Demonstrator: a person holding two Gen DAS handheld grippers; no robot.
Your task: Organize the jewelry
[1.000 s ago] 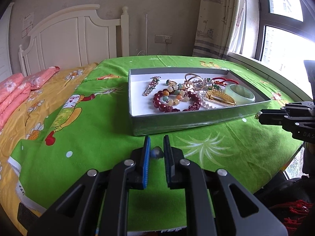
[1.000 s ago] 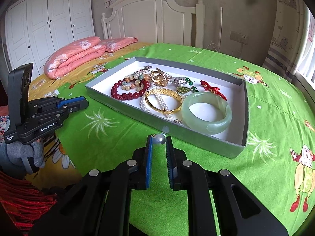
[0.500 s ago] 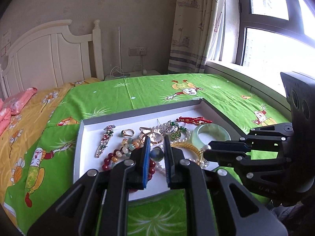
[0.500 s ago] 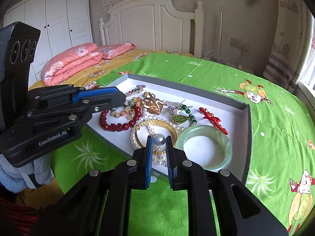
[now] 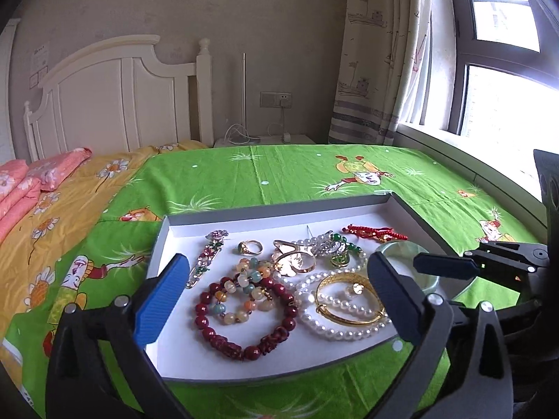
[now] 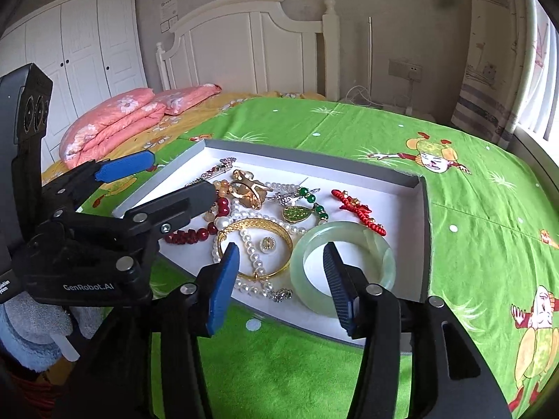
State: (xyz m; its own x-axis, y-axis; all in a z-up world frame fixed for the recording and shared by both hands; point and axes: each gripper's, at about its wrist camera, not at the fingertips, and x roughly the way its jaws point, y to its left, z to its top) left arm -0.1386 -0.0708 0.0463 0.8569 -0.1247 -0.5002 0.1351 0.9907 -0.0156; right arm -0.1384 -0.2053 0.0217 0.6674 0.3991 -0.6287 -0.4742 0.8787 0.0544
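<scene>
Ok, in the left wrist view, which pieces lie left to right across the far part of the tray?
Silver hairpin → gold ring with a green stone → gold knot-shaped piece → red braided cord. All four lie inside the tray; I left out the tangled pearl and green bead strands in the middle.

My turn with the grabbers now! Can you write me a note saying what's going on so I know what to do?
Left gripper: jaws opening, nothing between the pads, over the red bead bracelet.
Right gripper: jaws opening, nothing gripped, by the gold bangle and jade bangle.
All jewelry lies heaped in the gray tray on the green bedspread.
Done: nothing visibly sorted.
Left: probably separate the tangled pieces.
</scene>
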